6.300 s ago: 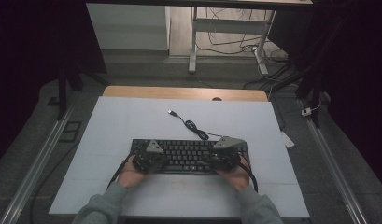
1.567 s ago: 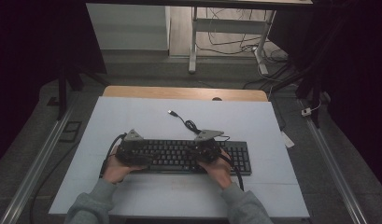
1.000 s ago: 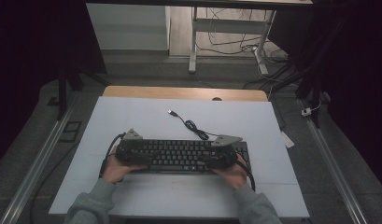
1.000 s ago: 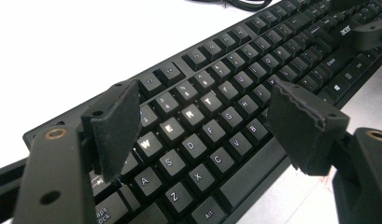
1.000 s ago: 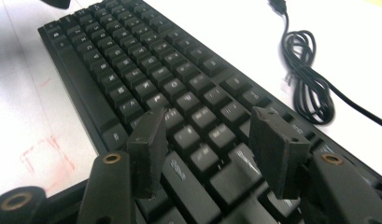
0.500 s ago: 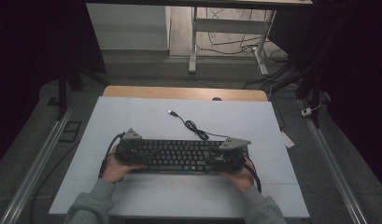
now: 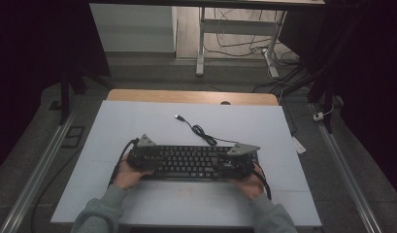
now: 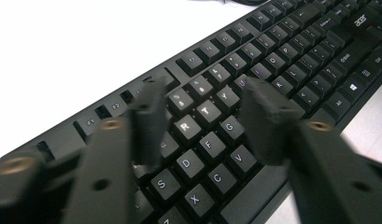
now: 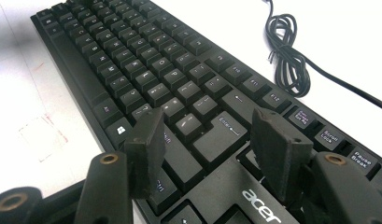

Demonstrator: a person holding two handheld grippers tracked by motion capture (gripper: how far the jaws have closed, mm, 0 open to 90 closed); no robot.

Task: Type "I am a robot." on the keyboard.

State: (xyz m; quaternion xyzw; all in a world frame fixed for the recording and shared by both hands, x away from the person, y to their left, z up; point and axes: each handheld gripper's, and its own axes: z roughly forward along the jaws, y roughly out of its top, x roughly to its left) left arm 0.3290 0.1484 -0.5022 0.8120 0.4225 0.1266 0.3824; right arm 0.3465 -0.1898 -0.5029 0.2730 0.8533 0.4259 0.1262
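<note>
A black Acer keyboard lies across the near middle of the white table top. Its cable coils behind it and ends in a USB plug. My left gripper is over the keyboard's left end. In the left gripper view its blurred jaws have just been closing above the R, T and G keys, with nothing gripped. My right gripper is over the right end. There it stands open above the Enter key, and the cable lies beyond.
A wooden strip borders the table's far edge. Metal rails run along the floor on both sides. A desk frame and loose cables lie on the floor beyond. A faint red mark is on the table in front of the keyboard.
The right gripper has slid to the right along the keyboard, from its middle to its right end. The left hand has stayed at the left end.
</note>
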